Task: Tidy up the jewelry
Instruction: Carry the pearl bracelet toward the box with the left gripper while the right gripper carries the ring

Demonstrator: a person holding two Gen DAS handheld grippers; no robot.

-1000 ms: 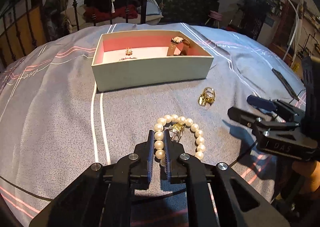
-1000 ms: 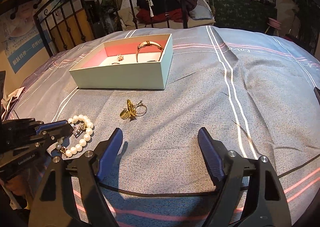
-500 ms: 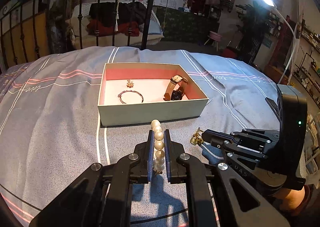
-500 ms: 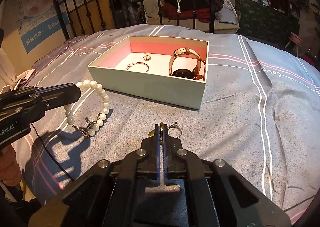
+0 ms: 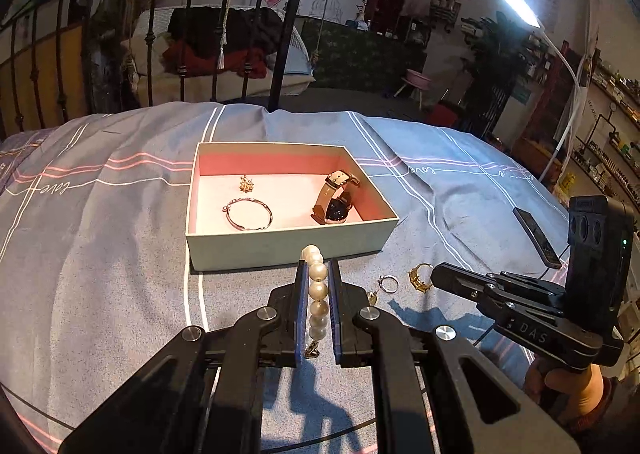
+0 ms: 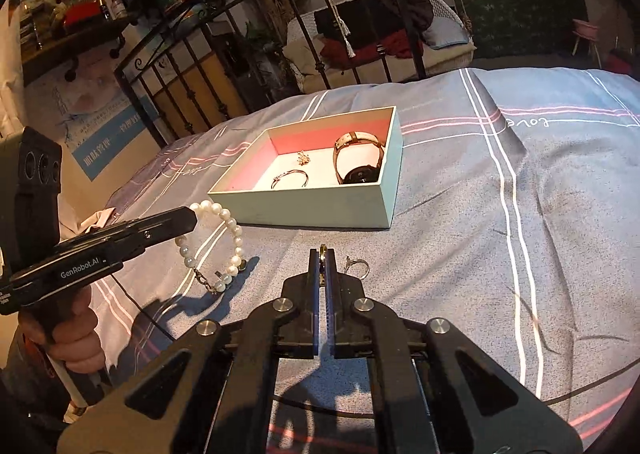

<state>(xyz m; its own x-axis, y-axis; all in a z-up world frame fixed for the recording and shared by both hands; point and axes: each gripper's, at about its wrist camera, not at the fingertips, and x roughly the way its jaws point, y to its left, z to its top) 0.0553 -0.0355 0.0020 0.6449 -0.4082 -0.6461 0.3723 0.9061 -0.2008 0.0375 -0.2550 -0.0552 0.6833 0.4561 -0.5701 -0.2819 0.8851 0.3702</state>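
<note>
Grey striped bed (image 5: 100,274), open box (image 5: 280,250), silver ring (image 5: 388,283), dark phone (image 5: 538,238) lying on it

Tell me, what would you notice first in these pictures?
Probably the pearl bracelet, pinched in the left gripper and hanging above the bedspread. Behind it sits an open box with a pink inside, holding a watch, a thin bangle and a small gold charm. The right gripper is shut on a gold ring, beside a silver ring on the bedspread.
</note>
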